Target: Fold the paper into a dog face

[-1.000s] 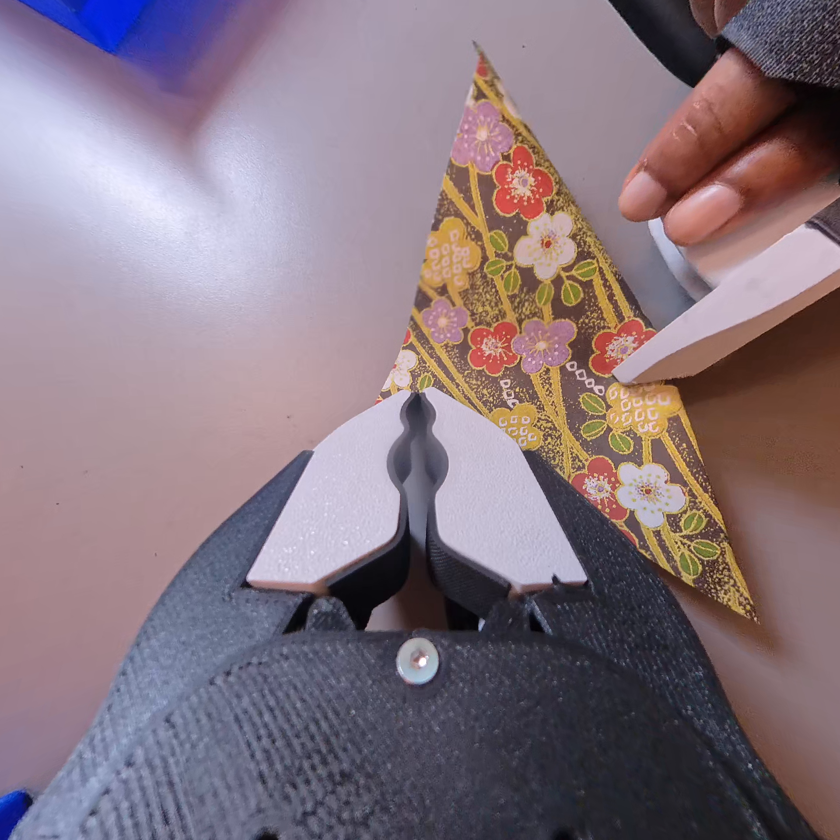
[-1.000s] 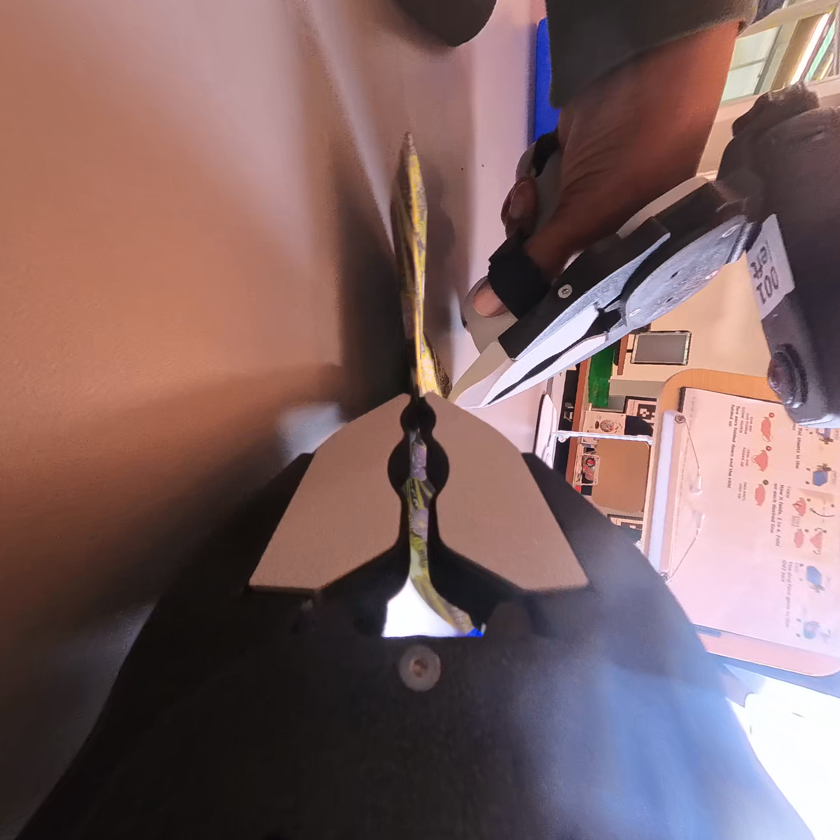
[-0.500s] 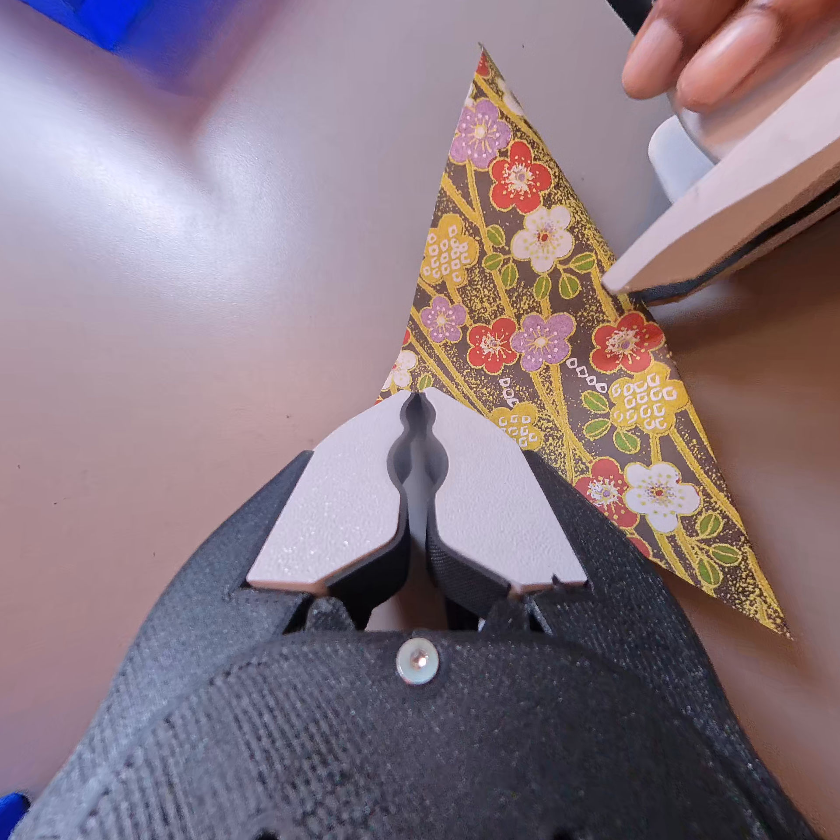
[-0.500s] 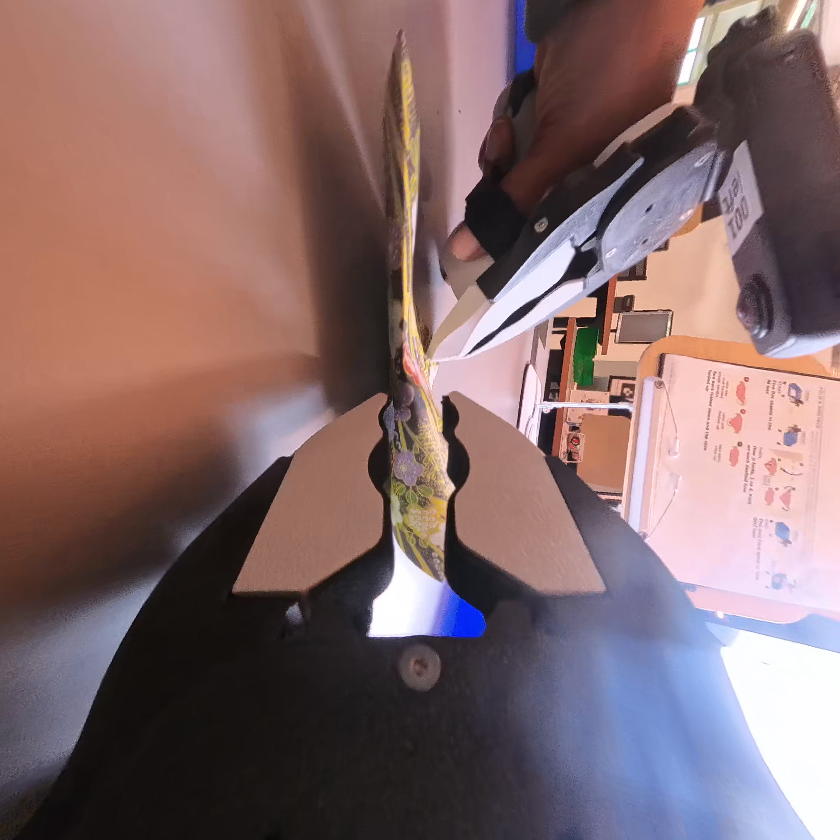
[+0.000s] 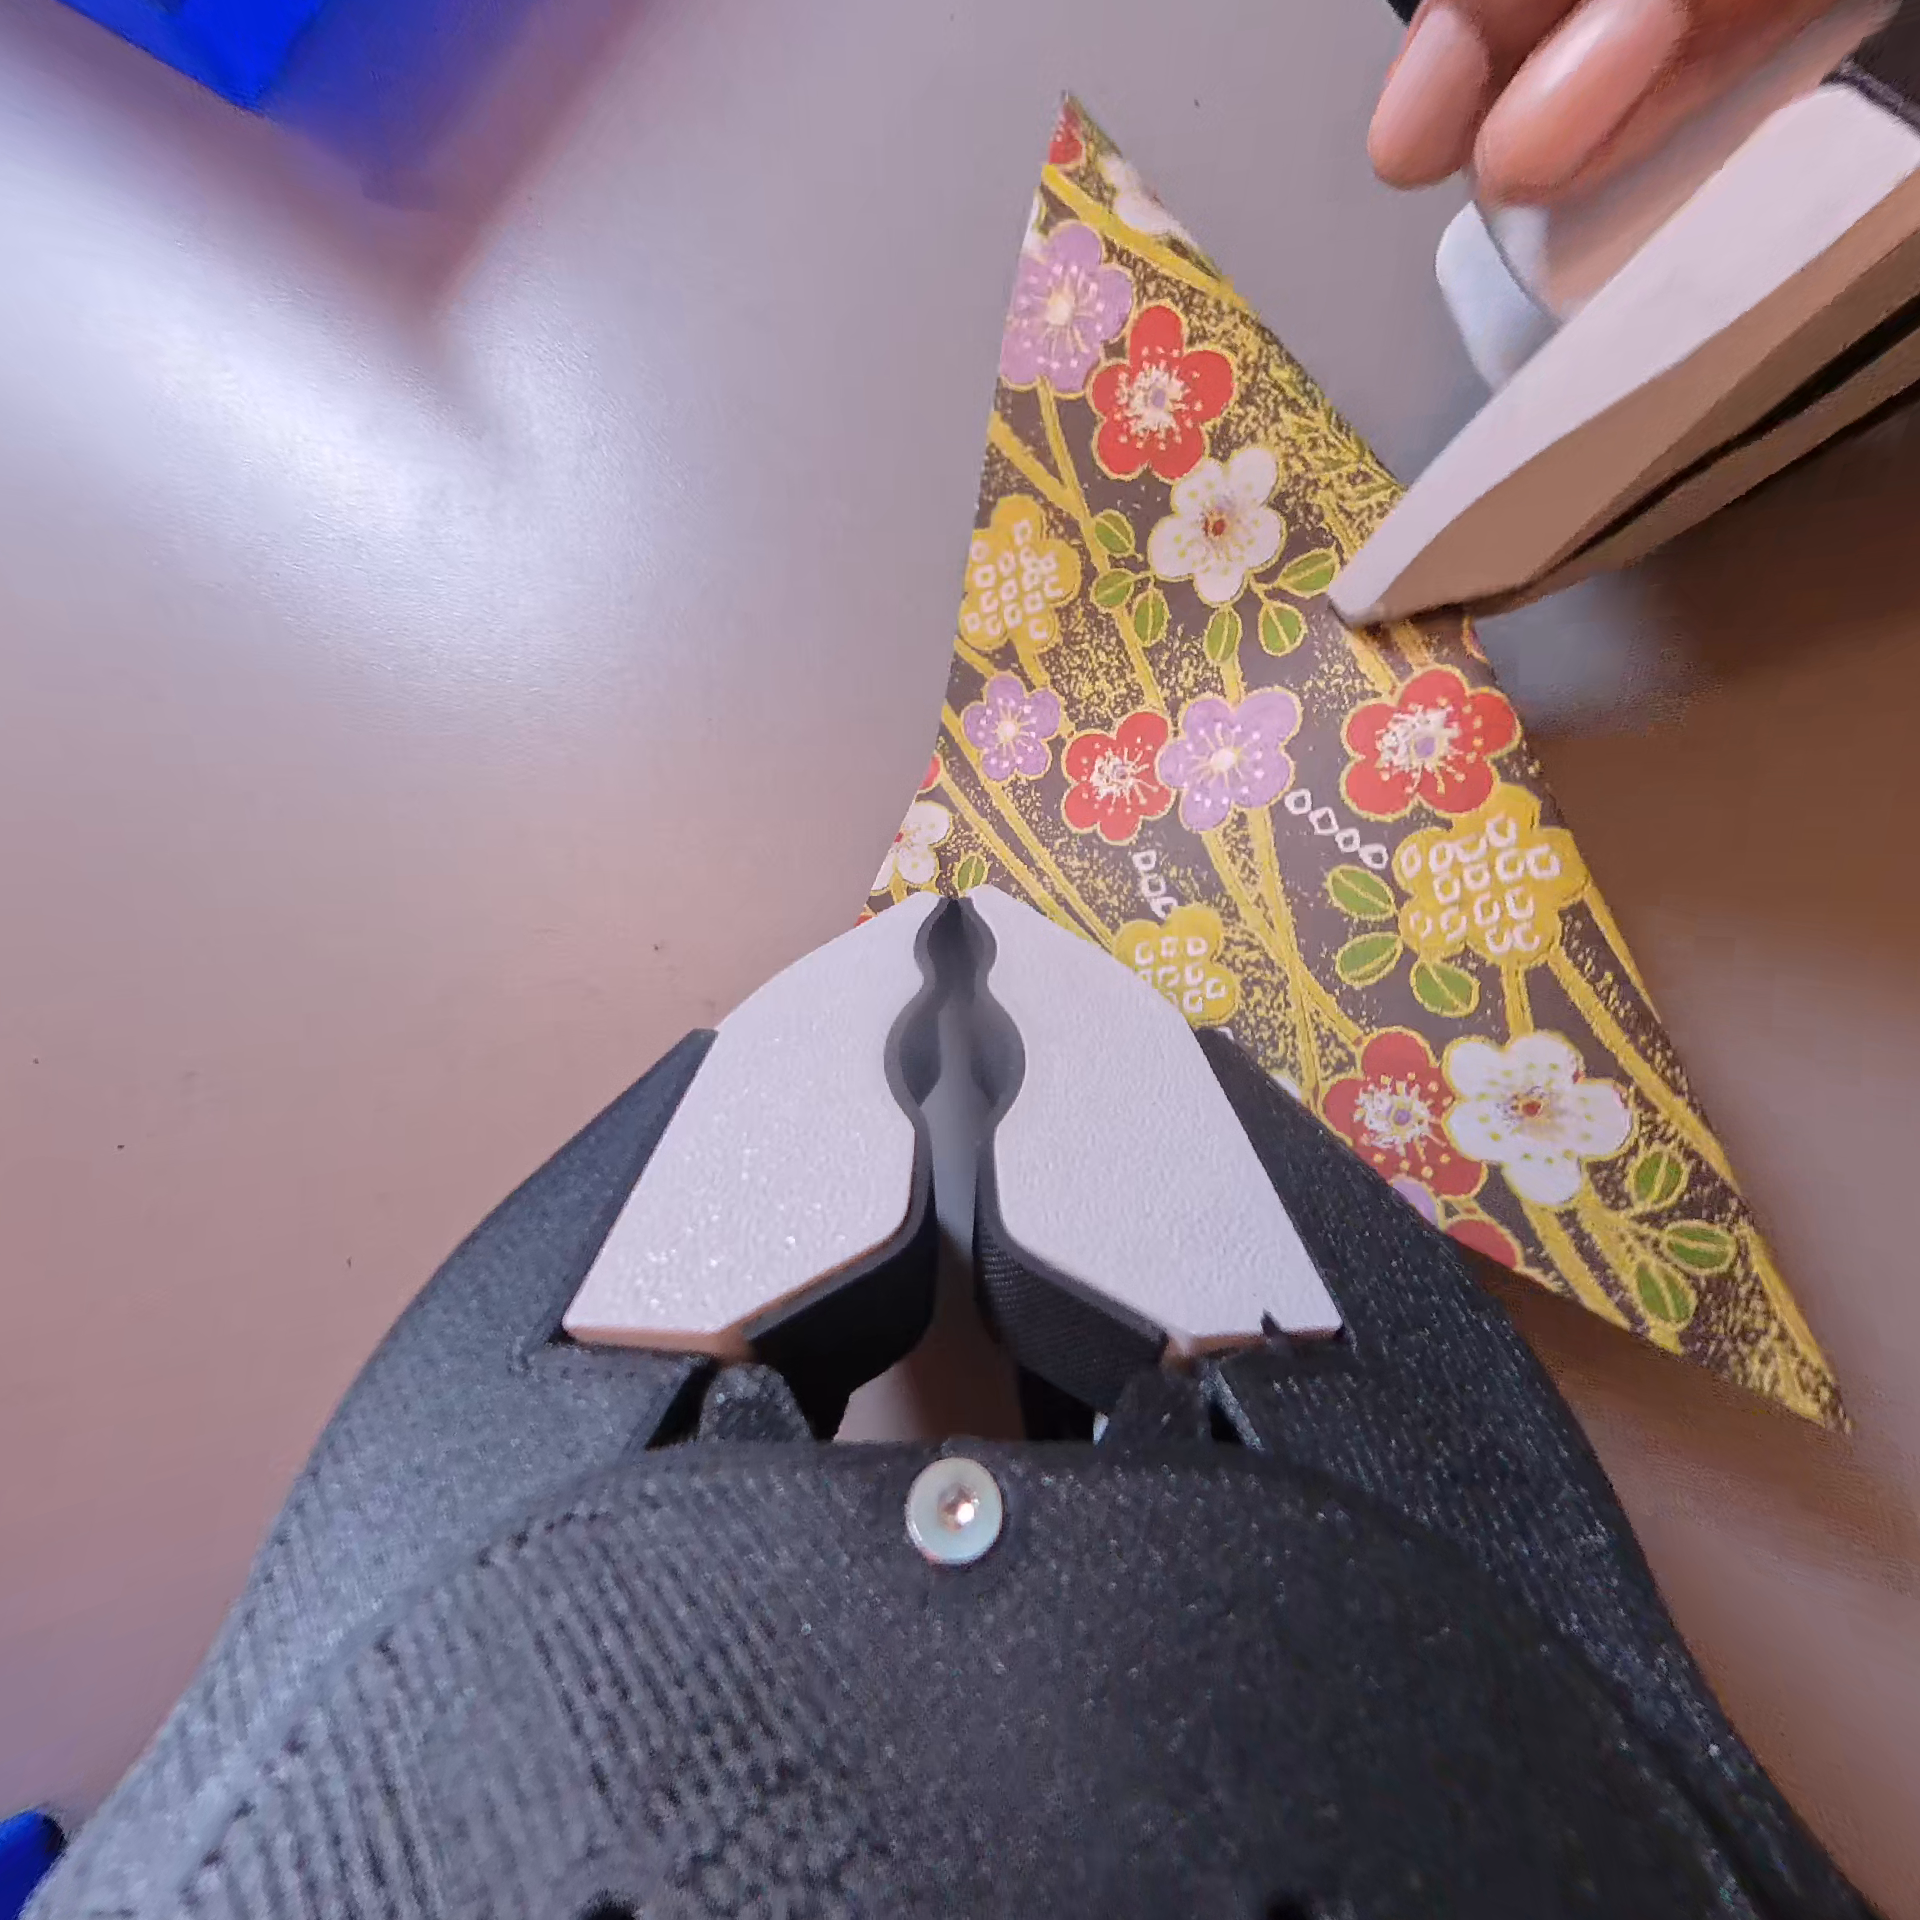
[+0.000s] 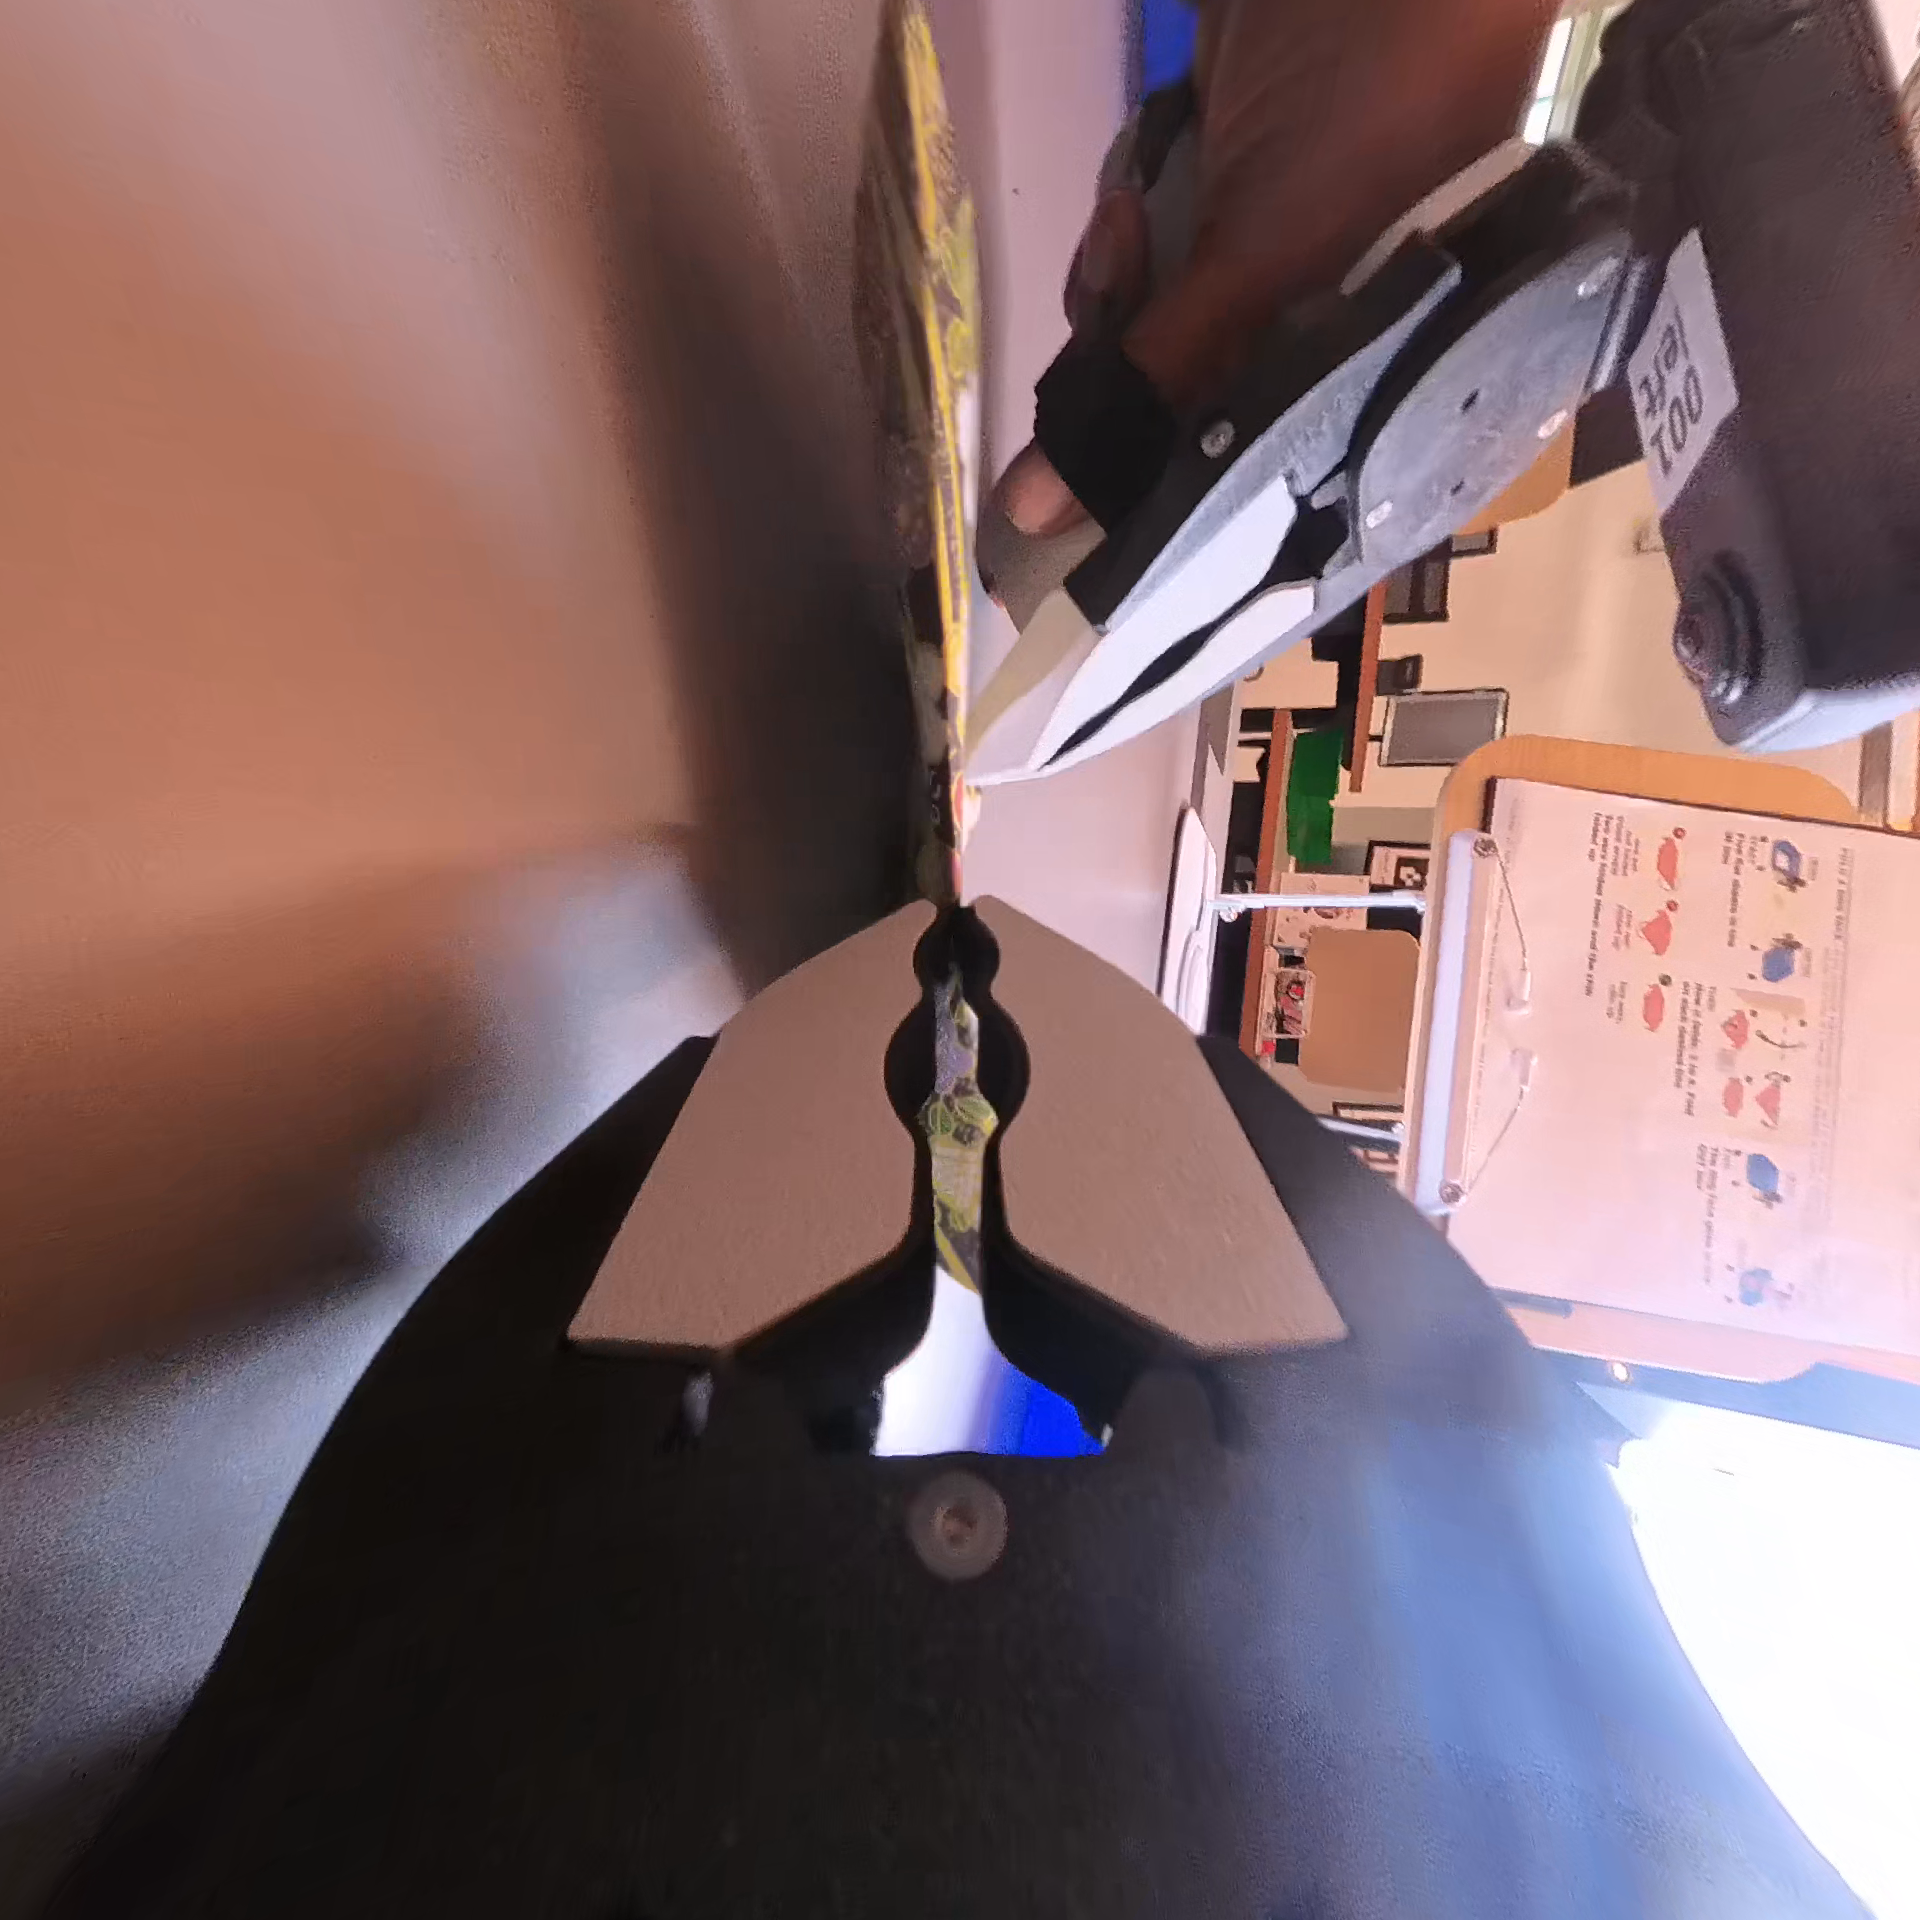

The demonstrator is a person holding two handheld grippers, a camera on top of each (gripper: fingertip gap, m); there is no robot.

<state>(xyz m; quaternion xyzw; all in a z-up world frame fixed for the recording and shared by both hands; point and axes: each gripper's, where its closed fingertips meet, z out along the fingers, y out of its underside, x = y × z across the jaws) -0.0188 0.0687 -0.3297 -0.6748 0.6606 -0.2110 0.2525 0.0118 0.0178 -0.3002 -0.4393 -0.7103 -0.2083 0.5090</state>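
The paper [image 5: 1247,748] is a folded triangle with a flower pattern of red, purple, white and yellow on dark brown, lying on the grey-brown table [image 5: 416,727]. My left gripper [image 5: 956,906] is shut, its tip resting on the paper's left edge. My right gripper [image 5: 1361,608] comes in from the upper right, shut on the paper's right edge. In the right wrist view my right gripper [image 6: 956,912] has the paper [image 6: 956,1132] pinched between its jaws. The paper runs away edge-on, and the left gripper [image 6: 982,769] presses its tip against it.
A person's fingers [image 5: 1538,94] hold the right gripper. A blue object [image 5: 239,62] sits at the table's far left. A clipboard with a printed sheet [image 6: 1683,1039] stands beyond the table, with shelves and room clutter behind it. Spacing between my two grippers at the tips: around 7 centimeters.
My right gripper opened half a second ago, slid farther up the paper's right edge, and has shut on it again. The left gripper has stayed in place.
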